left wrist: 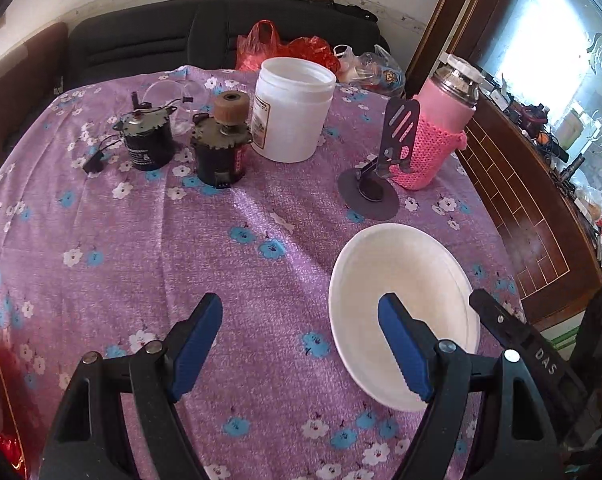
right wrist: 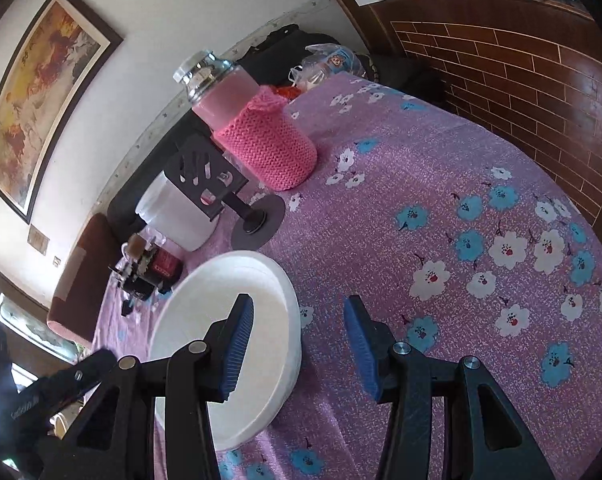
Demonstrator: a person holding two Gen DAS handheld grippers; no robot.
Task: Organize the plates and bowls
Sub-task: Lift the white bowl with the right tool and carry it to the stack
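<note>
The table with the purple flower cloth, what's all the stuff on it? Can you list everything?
Bowl: one, white, near right side of the tablecloth.
Tub: one, white plastic, open top, far middle.
Motors: two, dark metal, left of the tub.
Flask: one, pink knitted sleeve, far right.
Phone stand: one, dark grey, beside the flask.
Plastic bags: red and clear, at the table's far edge.
Painting: one, framed, on the wall.
Left gripper: open, over the cloth.
Right gripper: open, one finger over the bowl.
</note>
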